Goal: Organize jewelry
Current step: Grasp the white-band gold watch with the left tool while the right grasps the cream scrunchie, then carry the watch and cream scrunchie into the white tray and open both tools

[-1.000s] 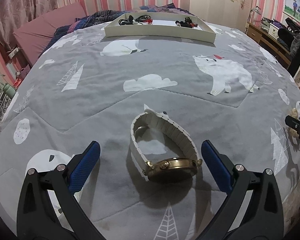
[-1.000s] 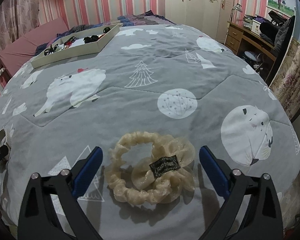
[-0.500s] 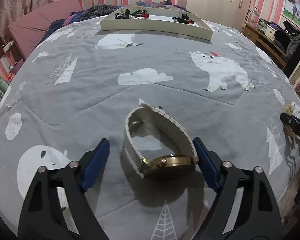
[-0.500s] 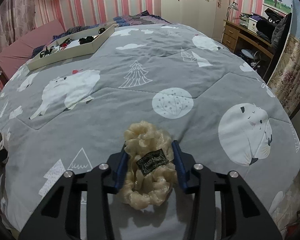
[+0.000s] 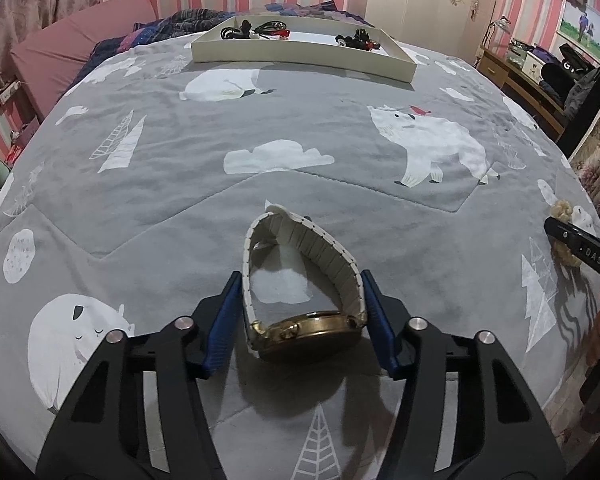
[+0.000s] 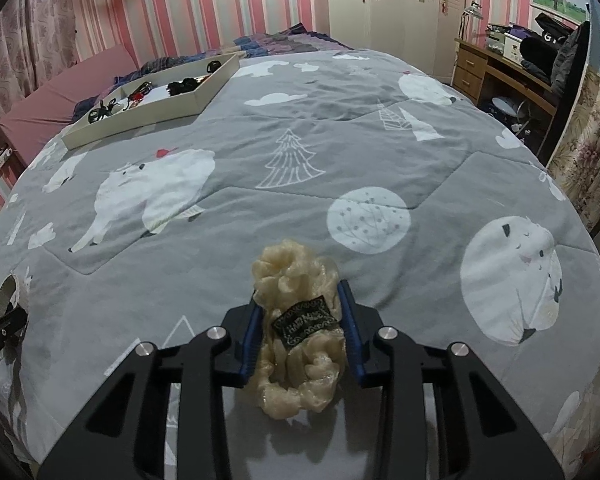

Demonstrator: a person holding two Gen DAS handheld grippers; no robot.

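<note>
The left gripper [image 5: 300, 312] has just been closing and its blue pads now bear on both sides of the white-banded watch [image 5: 300, 280], which lies on the grey bedspread [image 5: 260, 128]; whether the grip is firm cannot be confirmed. The stiff band and heavy gold case may slip, so the hold belongs near the case. The right gripper [image 6: 300, 328] is clamped on the soft, light scrunchie [image 6: 296, 320], squashing it; the tray [image 6: 148, 120] sits well apart.

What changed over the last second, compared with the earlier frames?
Both grippers closed in. The left gripper now has its pads against the white-strapped watch. The right gripper squeezed the cream scrunchie from an open ring into a bunch. Neither item has left the grey quilt; the tray is untouched.
</note>
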